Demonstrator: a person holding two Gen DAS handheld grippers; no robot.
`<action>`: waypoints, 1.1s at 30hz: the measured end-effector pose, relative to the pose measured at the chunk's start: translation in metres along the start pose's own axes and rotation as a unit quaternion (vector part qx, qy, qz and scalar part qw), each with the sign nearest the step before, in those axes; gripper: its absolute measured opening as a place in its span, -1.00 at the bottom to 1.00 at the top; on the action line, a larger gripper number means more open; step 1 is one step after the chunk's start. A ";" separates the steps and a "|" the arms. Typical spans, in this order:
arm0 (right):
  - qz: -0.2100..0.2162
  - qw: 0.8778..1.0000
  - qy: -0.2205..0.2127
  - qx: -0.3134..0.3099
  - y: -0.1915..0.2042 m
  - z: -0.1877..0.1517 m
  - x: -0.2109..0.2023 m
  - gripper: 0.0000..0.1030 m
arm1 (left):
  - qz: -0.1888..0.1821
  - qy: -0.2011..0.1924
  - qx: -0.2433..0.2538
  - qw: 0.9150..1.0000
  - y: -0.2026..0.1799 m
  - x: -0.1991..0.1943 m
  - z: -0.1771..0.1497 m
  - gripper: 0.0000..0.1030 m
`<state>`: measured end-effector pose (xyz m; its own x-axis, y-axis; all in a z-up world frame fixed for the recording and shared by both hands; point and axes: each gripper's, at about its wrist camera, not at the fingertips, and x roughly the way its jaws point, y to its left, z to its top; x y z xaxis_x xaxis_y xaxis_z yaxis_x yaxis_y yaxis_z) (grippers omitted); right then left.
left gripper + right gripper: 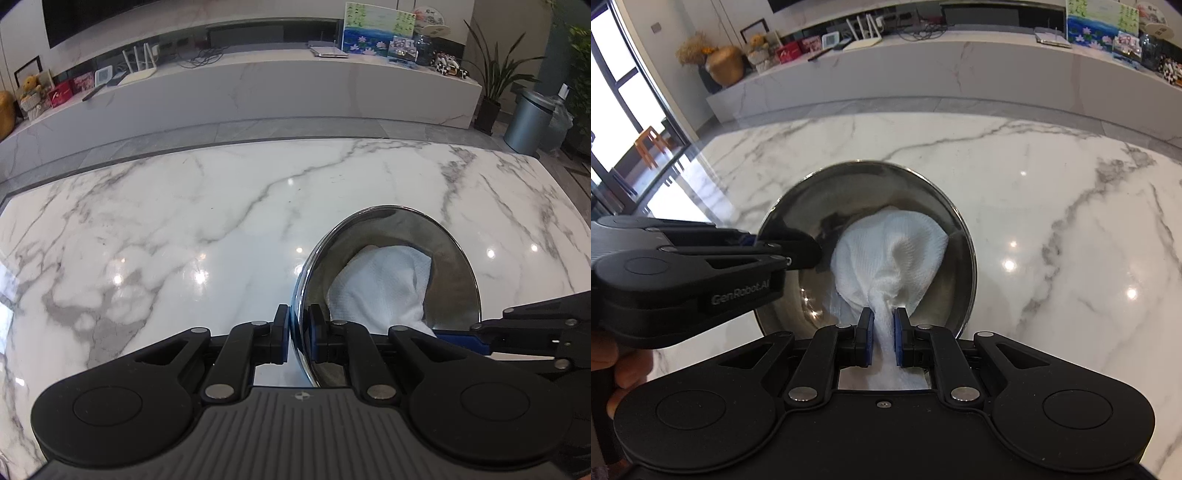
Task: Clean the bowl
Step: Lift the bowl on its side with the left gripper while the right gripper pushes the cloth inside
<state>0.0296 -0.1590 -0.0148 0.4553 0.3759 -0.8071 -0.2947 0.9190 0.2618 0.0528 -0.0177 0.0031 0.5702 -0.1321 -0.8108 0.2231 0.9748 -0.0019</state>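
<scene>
Where both hand-held grippers meet at the bowl: tilted downward over the tabletop, each seen from its own wrist view.
Left hand-held gripper (299,334): angled down; jaws pressed together on the near rim of the bowl (454,273), one finger outside the wall, one inside.
Same left hand-held gripper from the right wrist view (798,254): enters from the left edge, lying nearly level across the picture, tips at the bowl's left rim.
Right hand-held gripper (883,339): angled down, centred on the bowl's near side; blue pads (898,341) pinching a gathered neck of white cloth (897,247).
Right hand-held gripper from the left wrist view (480,339): only its black linkage shows at the right edge, beside the bowl.
Holding hand (613,373): fingers partly visible at the left edge, behind the left hand-held gripper's body.
Bowl (871,192): polished steel, tipped with its opening toward the cameras, on the near part of the tabletop.
Cloth (380,284): spread against the bowl's inner wall and bottom, fanning out from the pinched neck.
Tabletop (166,229): glossy white marble with grey veins, dotted with lamp reflections.
Room: long marble ledge (258,88) across the back carrying a router, boxes, a painted picture and figurines; potted plant (495,81) and grey bin (528,122) at right; tall window (631,110) at left.
</scene>
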 end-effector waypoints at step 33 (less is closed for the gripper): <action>-0.053 0.993 0.021 -0.102 0.011 -0.013 0.006 -0.83 | -0.045 0.019 0.059 0.997 -0.015 0.003 -0.010 -0.61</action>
<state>0.0181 -0.1483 -0.0242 0.4591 0.2695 -0.8465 -0.4137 0.9081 0.0647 0.0428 -0.0307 -0.0052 0.5149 -0.2083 -0.8316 0.3644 0.9312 -0.0076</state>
